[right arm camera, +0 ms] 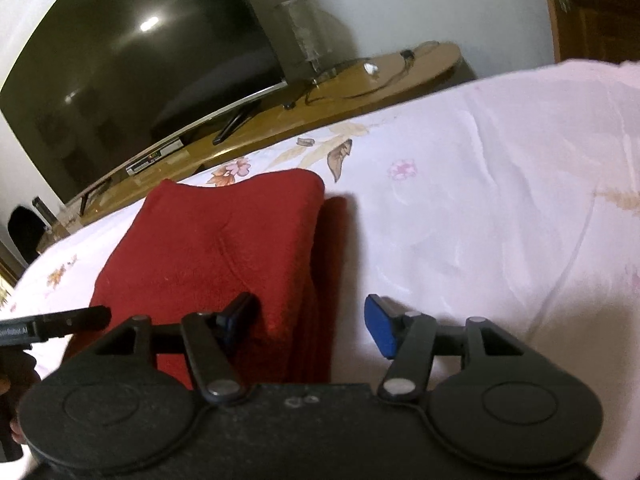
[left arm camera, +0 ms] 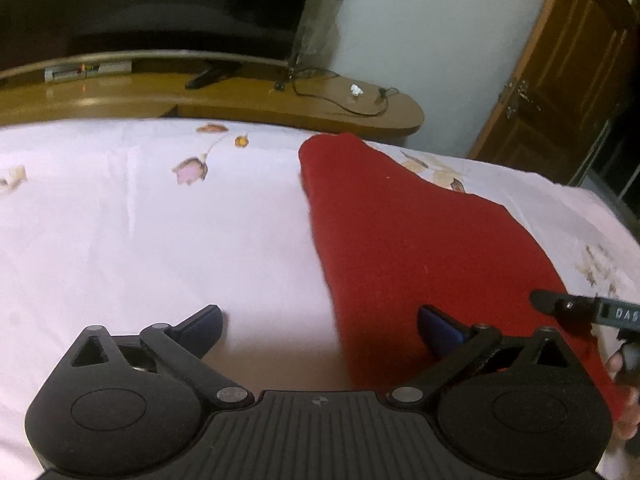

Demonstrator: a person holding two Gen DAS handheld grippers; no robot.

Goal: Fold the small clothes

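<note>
I see a bed (left arm camera: 140,232) covered with a pale pink sheet that has a flower print, and it fills most of both views. Behind its far edge stands a big dark television (right arm camera: 136,80) on a long wooden bench (left arm camera: 240,98), and a brown wooden door (left arm camera: 568,80) is at the far right in the left wrist view. On the bed lies the red cloth (left arm camera: 420,248), already folded into a thick, long shape. In the left wrist view it runs from the far middle of the bed to the near right; in the right wrist view it lies on the left part of the bed, and a second layer of it shows along its right side.

My left gripper (left arm camera: 320,326) is wide open and holds nothing; its left finger is over the bare sheet and its right finger is over the near left edge of the red cloth. My right gripper (right arm camera: 312,320) is also wide open and holds nothing; its left finger is over the near right corner of the cloth, and its right finger, with a blue pad (right arm camera: 380,330), is over the sheet. On the bench I see a black cable (left arm camera: 352,104) and a small white object (left arm camera: 355,89).
</note>
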